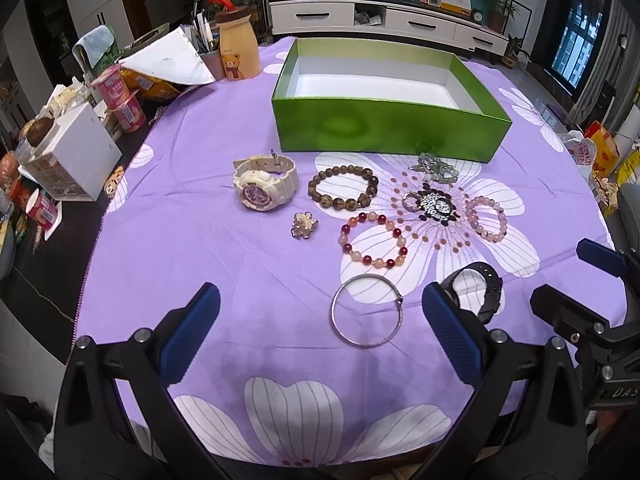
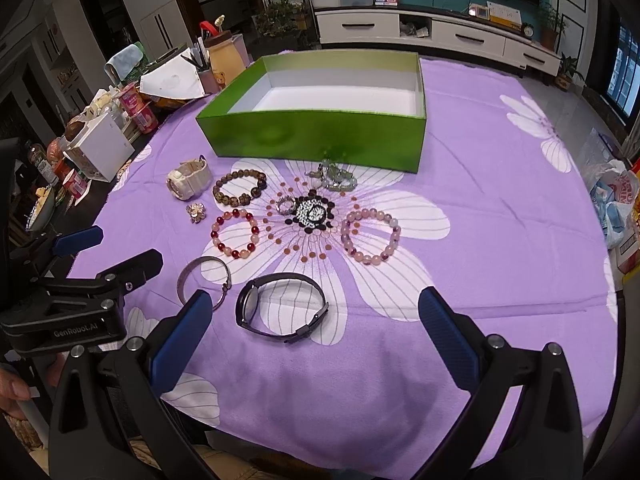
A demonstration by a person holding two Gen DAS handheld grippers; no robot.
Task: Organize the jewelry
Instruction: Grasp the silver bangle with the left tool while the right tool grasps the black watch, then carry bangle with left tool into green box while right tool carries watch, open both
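Note:
An open green box [image 1: 384, 128] [image 2: 320, 136] with a white, empty inside stands at the far side of the purple flowered cloth. In front of it lie a cream watch [image 1: 266, 182] [image 2: 188, 179], a brown bead bracelet [image 1: 342, 188] [image 2: 240, 187], a red-and-pink bead bracelet [image 1: 374, 245] [image 2: 235, 235], a pale pink bead bracelet [image 1: 486, 218] [image 2: 370, 236], a silver bangle [image 1: 366, 310] [image 2: 204, 280], a black watch [image 1: 478, 290] [image 2: 280, 308], a small brooch [image 1: 304, 224] and a jade piece [image 1: 434, 168]. My left gripper [image 1: 320, 332] is open above the near cloth, by the bangle. My right gripper [image 2: 316, 336] is open, just short of the black watch.
Clutter lines the table's left edge: a white carton [image 1: 76, 160], pink yoghurt cups [image 1: 120, 98], a peach bear bottle [image 1: 236, 46] and papers. Bags [image 2: 616, 204] lie off the right side. A TV cabinet [image 1: 384, 20] stands behind.

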